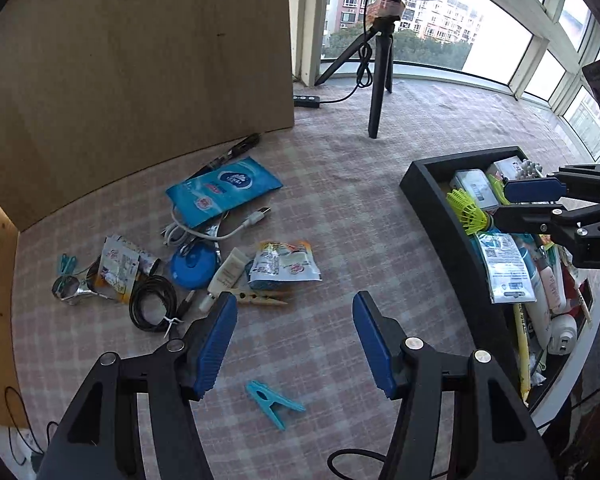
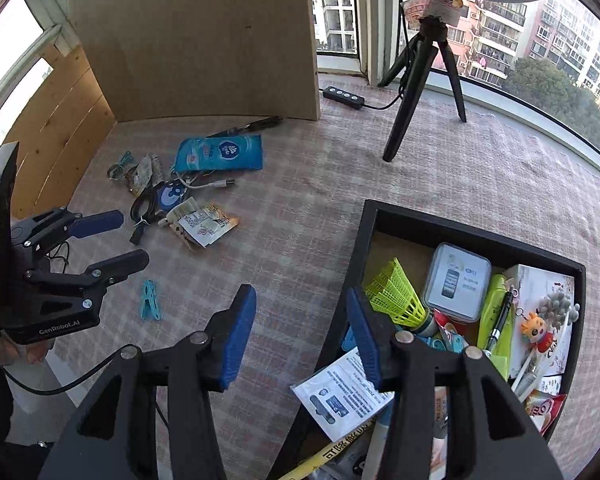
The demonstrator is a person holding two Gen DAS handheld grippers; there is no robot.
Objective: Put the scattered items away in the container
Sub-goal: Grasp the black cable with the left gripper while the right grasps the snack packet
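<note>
My left gripper [image 1: 296, 344] hangs open over the checked cloth, nothing between its blue pads. A turquoise clothespin [image 1: 274, 402] lies just below it. Beyond it sits a scattered pile: snack packet [image 1: 284, 266], wooden clothespin [image 1: 256, 298], white tube [image 1: 228, 274], black cable coil [image 1: 152, 304], blue wipes pack [image 1: 224, 190] and white USB cable [image 1: 220, 228]. The black container [image 2: 472, 232] at the right holds several items, among them a yellow shuttlecock [image 2: 396, 296]. My right gripper [image 2: 300, 336] is open and empty, astride the container's left wall, above a white leaflet [image 2: 344, 392].
A brown board [image 1: 140, 60] stands upright behind the pile, with a pen [image 1: 232, 152] at its foot. A black tripod [image 1: 378, 92] and a power strip [image 1: 306, 101] stand by the window. A hand [image 2: 32, 354] holds the left gripper [image 2: 134, 238].
</note>
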